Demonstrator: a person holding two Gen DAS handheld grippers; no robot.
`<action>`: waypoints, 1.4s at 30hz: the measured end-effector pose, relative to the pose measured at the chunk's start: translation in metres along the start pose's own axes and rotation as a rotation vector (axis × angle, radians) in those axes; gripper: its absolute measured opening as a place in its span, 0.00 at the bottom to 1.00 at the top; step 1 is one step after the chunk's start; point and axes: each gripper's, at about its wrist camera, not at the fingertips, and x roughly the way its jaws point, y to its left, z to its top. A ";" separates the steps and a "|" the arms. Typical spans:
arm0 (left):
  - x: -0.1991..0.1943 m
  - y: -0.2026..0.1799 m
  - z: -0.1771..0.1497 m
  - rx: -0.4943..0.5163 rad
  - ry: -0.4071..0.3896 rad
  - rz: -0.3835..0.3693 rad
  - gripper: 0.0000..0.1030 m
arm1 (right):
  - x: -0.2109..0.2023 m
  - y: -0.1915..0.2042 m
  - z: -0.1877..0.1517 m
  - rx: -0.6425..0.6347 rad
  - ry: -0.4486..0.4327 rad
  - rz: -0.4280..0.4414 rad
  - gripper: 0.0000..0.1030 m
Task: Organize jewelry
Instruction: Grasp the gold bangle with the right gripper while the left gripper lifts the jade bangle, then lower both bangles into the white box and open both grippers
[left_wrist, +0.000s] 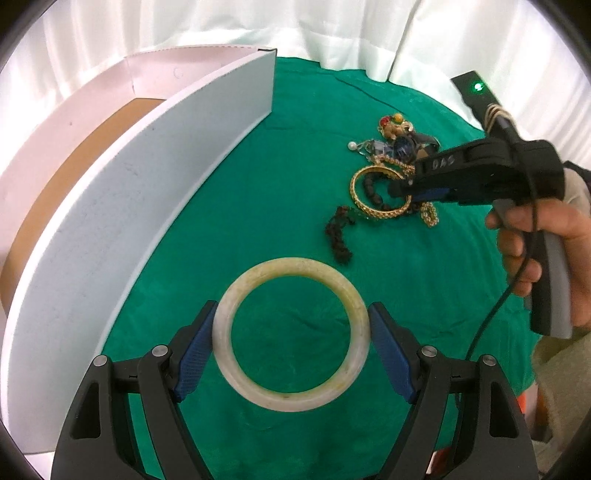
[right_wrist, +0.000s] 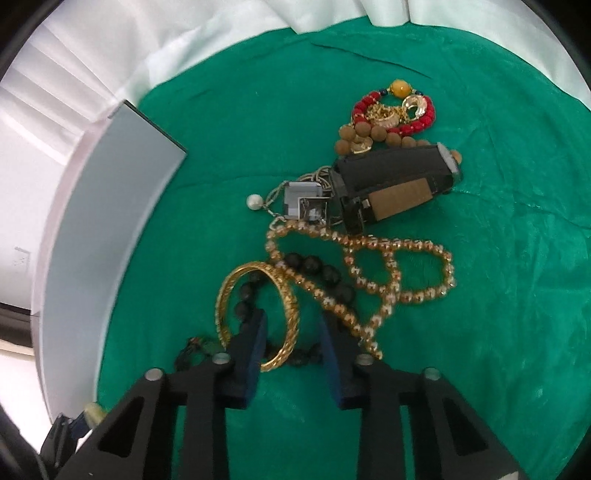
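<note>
Jade bangle (left_wrist: 291, 334) between left tool (left_wrist: 291, 332) pads

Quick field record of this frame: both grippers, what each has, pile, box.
left gripper: shut on pale jade bangle, pads on its outer sides
right gripper: open, fingers straddling rim of gold bangle
jewelry pile: tangled beads, chains, watch, on green cloth
white box: open, left of the pile
loose dark bead strand: between jade bangle and pile
</note>
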 end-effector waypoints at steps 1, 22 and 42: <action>-0.001 0.000 0.000 -0.001 -0.002 -0.001 0.79 | 0.002 0.002 0.000 -0.013 0.000 -0.008 0.08; -0.143 0.181 0.033 -0.326 -0.222 0.134 0.79 | -0.100 0.231 0.008 -0.306 -0.132 0.435 0.07; -0.059 0.280 -0.007 -0.543 -0.048 0.266 0.89 | 0.026 0.313 -0.010 -0.454 -0.036 0.267 0.56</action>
